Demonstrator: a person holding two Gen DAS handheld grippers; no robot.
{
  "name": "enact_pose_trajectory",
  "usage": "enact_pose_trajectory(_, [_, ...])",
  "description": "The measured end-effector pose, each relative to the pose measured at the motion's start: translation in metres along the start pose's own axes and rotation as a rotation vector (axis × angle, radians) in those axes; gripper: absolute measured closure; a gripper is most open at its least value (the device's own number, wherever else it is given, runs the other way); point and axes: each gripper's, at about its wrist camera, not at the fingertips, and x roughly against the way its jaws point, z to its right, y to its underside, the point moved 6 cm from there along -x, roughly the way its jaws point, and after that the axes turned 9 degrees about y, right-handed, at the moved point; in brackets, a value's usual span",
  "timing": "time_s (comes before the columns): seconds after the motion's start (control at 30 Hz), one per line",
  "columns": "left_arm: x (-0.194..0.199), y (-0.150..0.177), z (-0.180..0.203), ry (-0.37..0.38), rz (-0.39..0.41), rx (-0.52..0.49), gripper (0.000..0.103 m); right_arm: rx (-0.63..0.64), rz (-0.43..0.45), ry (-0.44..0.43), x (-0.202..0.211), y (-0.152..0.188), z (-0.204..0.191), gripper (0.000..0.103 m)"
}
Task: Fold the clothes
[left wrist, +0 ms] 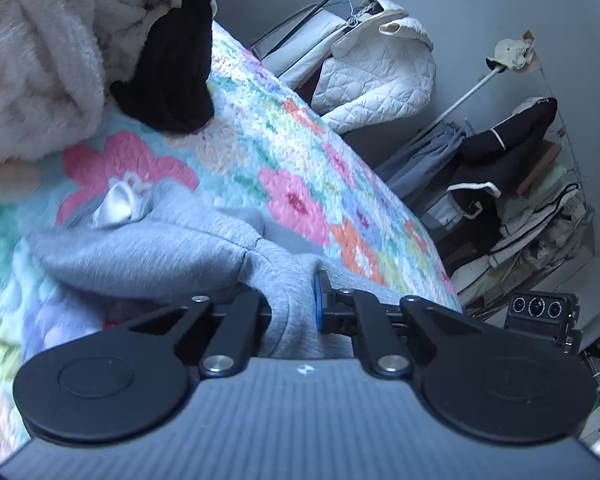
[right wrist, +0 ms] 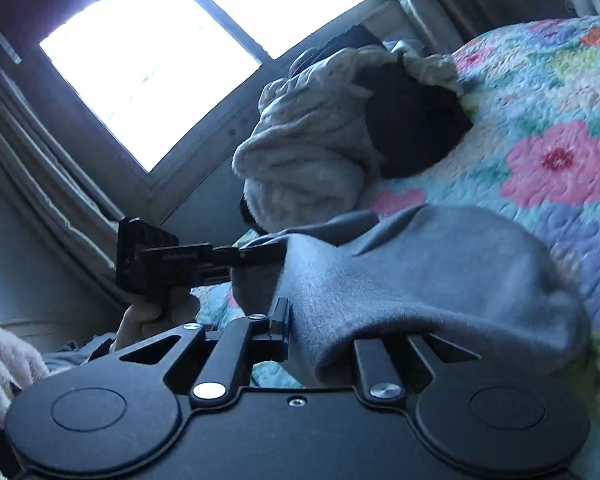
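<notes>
While both are pinching the grey sweatshirt point(left wrist: 148, 248) above the bed point(left wrist: 284, 168), the left gripper point(left wrist: 292, 304) and right gripper point(right wrist: 324, 328) are holding its edge taut, apparently for a clean fold.

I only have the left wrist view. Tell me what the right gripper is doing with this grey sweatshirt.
Observer: The right gripper is clamped on a fold of the grey sweatshirt, which drapes over its right finger.
Operator: Report where my left gripper sits from that side.
Observer: The left gripper is level with the garment's far edge, pinching it; a hand grips its handle.
Operator: Say what lies beyond the bed on that side.
Observer: A bright window stands behind the pale fleece pile on the floral quilt.
</notes>
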Motion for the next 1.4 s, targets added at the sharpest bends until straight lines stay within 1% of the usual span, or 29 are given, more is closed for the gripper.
enact_pose_trajectory(0.07, [-0.006, -0.012, 0.007, 0.013, 0.024, -0.010, 0.096, 0.022, 0.039, 0.066, 0.001, -0.018, 0.005, 0.091])
enact_pose_trajectory(0.1, [-0.011, -0.020, 0.014, 0.014, 0.028, -0.024, 0.096, 0.029, 0.062, 0.084, 0.004, -0.028, 0.004, 0.091])
enact_pose_trajectory(0.13, [-0.012, -0.029, 0.025, 0.014, 0.039, -0.059, 0.096, 0.034, 0.085, 0.094, 0.007, -0.038, 0.003, 0.091])
enact_pose_trajectory(0.2, [-0.013, -0.045, 0.047, 0.017, 0.063, -0.128, 0.096, 0.052, 0.122, 0.077, 0.020, -0.050, -0.009, 0.091])
enact_pose_trajectory(0.23, [-0.007, -0.048, 0.057, 0.024, 0.079, -0.149, 0.096, 0.064, 0.139, 0.066, 0.027, -0.054, -0.017, 0.091])
enact_pose_trajectory(0.3, [0.012, -0.047, 0.071, 0.029, 0.103, -0.158, 0.096, 0.089, 0.169, 0.047, 0.042, -0.061, -0.032, 0.091])
enact_pose_trajectory(0.43, [0.046, -0.030, 0.092, 0.040, 0.092, -0.145, 0.095, 0.113, 0.145, 0.001, 0.062, -0.050, -0.067, 0.091])
enact_pose_trajectory(0.5, [0.063, -0.028, 0.107, 0.041, 0.087, -0.163, 0.095, 0.091, 0.113, -0.056, 0.070, -0.045, -0.081, 0.091])
enact_pose_trajectory(0.53, [0.069, -0.030, 0.114, 0.024, 0.089, -0.172, 0.095, 0.069, 0.099, -0.081, 0.073, -0.044, -0.084, 0.091])
enact_pose_trajectory(0.63, [0.069, -0.039, 0.119, 0.004, 0.094, -0.130, 0.094, -0.054, 0.068, -0.134, 0.073, -0.049, -0.073, 0.091])
enact_pose_trajectory(0.67, [0.060, -0.040, 0.114, -0.017, 0.082, -0.126, 0.094, -0.107, 0.052, -0.125, 0.067, -0.051, -0.060, 0.091])
enact_pose_trajectory(0.7, [0.049, -0.042, 0.107, -0.041, 0.066, -0.119, 0.094, -0.157, 0.033, -0.102, 0.058, -0.053, -0.042, 0.091])
enact_pose_trajectory(0.77, [0.013, -0.042, 0.079, -0.090, 0.016, -0.072, 0.094, -0.227, -0.007, -0.015, 0.032, -0.054, 0.003, 0.091])
enact_pose_trajectory(0.87, [-0.051, -0.035, 0.018, -0.151, -0.065, 0.035, 0.094, -0.299, -0.040, 0.133, -0.007, -0.048, 0.078, 0.091])
enact_pose_trajectory(0.93, [-0.086, -0.029, -0.010, -0.188, -0.113, 0.040, 0.094, -0.328, -0.037, 0.190, -0.025, -0.046, 0.112, 0.091])
enact_pose_trajectory(0.97, [-0.096, -0.029, -0.015, -0.195, -0.113, 0.027, 0.094, -0.330, -0.031, 0.211, -0.031, -0.046, 0.124, 0.091])
enact_pose_trajectory(1.03, [-0.104, -0.032, -0.014, -0.188, -0.098, 0.000, 0.094, -0.274, 0.005, 0.218, -0.032, -0.052, 0.118, 0.091])
enact_pose_trajectory(1.13, [-0.098, -0.049, 0.001, -0.129, -0.041, -0.031, 0.094, -0.191, 0.077, 0.204, -0.020, -0.070, 0.100, 0.091])
enact_pose_trajectory(1.17, [-0.095, -0.057, 0.005, -0.122, -0.022, -0.045, 0.094, -0.168, 0.098, 0.206, -0.016, -0.079, 0.096, 0.091])
enact_pose_trajectory(1.27, [-0.094, -0.075, 0.015, -0.102, 0.011, -0.064, 0.094, -0.127, 0.143, 0.222, -0.009, -0.102, 0.097, 0.091])
enact_pose_trajectory(1.33, [-0.092, -0.074, 0.021, -0.099, 0.015, -0.088, 0.094, -0.094, 0.157, 0.235, -0.007, -0.105, 0.098, 0.091])
enact_pose_trajectory(1.4, [-0.082, -0.058, 0.024, -0.093, 0.019, -0.094, 0.094, -0.065, 0.161, 0.216, -0.005, -0.094, 0.093, 0.091])
